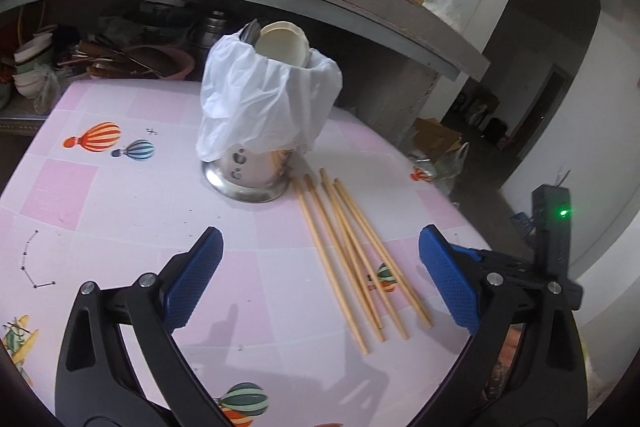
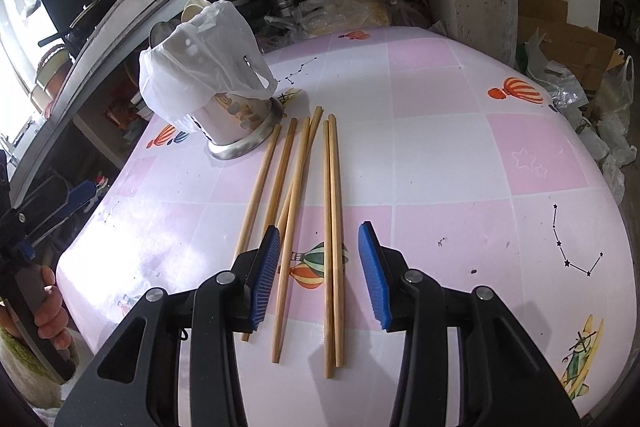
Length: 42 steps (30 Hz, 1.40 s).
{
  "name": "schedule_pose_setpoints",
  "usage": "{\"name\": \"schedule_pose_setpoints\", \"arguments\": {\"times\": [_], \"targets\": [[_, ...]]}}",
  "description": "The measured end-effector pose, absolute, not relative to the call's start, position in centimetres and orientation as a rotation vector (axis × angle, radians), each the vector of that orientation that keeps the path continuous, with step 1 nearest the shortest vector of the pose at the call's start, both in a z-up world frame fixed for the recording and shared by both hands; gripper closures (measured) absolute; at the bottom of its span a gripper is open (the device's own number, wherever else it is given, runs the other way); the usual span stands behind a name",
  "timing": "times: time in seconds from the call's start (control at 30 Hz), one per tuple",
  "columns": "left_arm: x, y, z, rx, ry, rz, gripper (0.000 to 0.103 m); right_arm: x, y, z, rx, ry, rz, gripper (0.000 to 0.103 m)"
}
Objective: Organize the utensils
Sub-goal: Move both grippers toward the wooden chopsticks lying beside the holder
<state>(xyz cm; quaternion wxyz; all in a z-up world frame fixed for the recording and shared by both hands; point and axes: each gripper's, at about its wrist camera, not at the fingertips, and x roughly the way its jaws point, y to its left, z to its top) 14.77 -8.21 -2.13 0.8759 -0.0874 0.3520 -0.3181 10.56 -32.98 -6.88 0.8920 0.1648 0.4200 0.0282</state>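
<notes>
While the chopsticks (image 2: 298,211) lie loose on the pink checked tablecloth (image 2: 460,147), fanned out just beside the base of the steel utensil holder (image 2: 236,135), the right gripper (image 2: 318,269) hangs over their near ends with its fingers released and partly spread — three sticks show in the gap, and the pads press on none of them. The left gripper (image 1: 320,283) hovers nearer the holder, its fingers spread wide and grasping nothing.

The step in hand looks like a first pick-up of chopsticks. To do it well, I would settle the right pads on the closely paired two at the right rather than straddle the crossed ones, close near the thick ends, and lift level so the far tips do not drag into the holder's rim.

The holder stands upright, draped in a white plastic bag (image 1: 260,99); out of its top stick a pale ladle bowl (image 1: 282,45) and a metal spoon (image 1: 250,31). Whether anything else is inside, the bag hides.
</notes>
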Motion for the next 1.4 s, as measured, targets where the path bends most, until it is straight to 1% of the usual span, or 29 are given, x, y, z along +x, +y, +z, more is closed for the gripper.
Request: {"name": "schedule_pose_setpoints", "arguments": {"times": [0.27,0.57,0.67,0.9,0.93,0.97,1.07,1.1,1.17,1.2,1.27,1.4], "targets": [[15.0,-8.8,-2.7,-0.177,0.745,-0.702,0.008,10.7,-33.7,-7.2,0.358,0.865,0.05,0.063],[16.5,-11.5,-4.0,-0.077,0.804,-0.745,0.008,10.6,-34.1,-7.4,0.332,0.856,0.01,0.063],[17.6,-13.3,-5.0,-0.005,0.836,-0.723,0.008,10.4,-34.4,-7.5,0.319,0.854,-0.007,0.063],[18.9,-18.1,-6.7,0.196,0.832,-0.68,0.009,9.8,-35.3,-7.7,0.318,0.863,-0.031,0.063],[19.1,-18.7,-7.1,0.22,0.839,-0.679,0.013,9.7,-35.4,-7.8,0.319,0.865,-0.033,0.063],[19.3,-19.3,-7.6,0.245,0.85,-0.674,0.021,9.7,-35.5,-7.8,0.32,0.867,-0.034,0.063],[20.0,-20.2,-8.8,0.288,0.893,-0.649,0.036,9.6,-35.7,-8.0,0.325,0.873,-0.04,0.063],[20.1,-20.3,-9.2,0.297,0.901,-0.643,0.039,9.6,-35.7,-8.0,0.327,0.874,-0.04,0.063],[20.2,-20.4,-9.9,0.326,0.917,-0.625,0.049,9.6,-35.8,-8.0,0.326,0.874,-0.041,0.063],[20.3,-20.5,-10.3,0.349,0.925,-0.613,0.052,9.6,-35.8,-8.0,0.327,0.874,-0.04,0.063],[20.4,-20.7,-10.8,0.367,0.94,-0.606,0.061,9.7,-35.8,-8.0,0.328,0.875,-0.036,0.063],[20.2,-21.0,-11.5,0.393,0.96,-0.607,0.071,9.8,-35.6,-8.0,0.327,0.876,-0.032,0.063]]}}
